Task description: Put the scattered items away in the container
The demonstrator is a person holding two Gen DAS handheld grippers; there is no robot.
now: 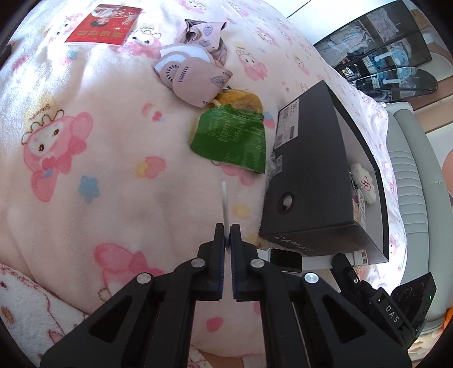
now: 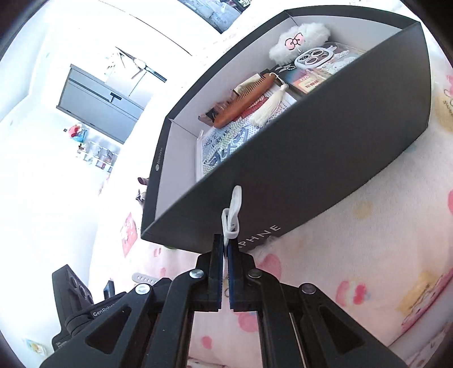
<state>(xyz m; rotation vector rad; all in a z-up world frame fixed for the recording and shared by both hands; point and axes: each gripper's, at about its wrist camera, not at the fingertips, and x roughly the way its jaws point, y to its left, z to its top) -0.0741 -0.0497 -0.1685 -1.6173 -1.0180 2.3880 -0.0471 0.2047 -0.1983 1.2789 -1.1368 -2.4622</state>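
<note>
A thin white strap [image 1: 224, 202] stands edge-on between the pads of my left gripper [image 1: 227, 230], which is shut on it. Just to its right a watch with a black screen [image 1: 286, 259] and a white buckle [image 1: 361, 256] hangs by the black box [image 1: 311, 175]. My right gripper [image 2: 225, 240] is shut on the white looped strap end [image 2: 233, 215], right in front of the box wall [image 2: 325, 158]. A green snack packet [image 1: 232, 138], a yellow plush [image 1: 242, 99], pink face masks [image 1: 195, 82] and a red card [image 1: 103, 25] lie on the blanket.
The box holds a wooden comb [image 2: 243, 97], a cream tassel [image 2: 270, 109], a fluffy white charm [image 2: 300, 38] and a bead picture [image 2: 226, 144]. A pink cartoon blanket [image 1: 85, 169] covers the bed. A grey chest [image 2: 99, 104] stands far back.
</note>
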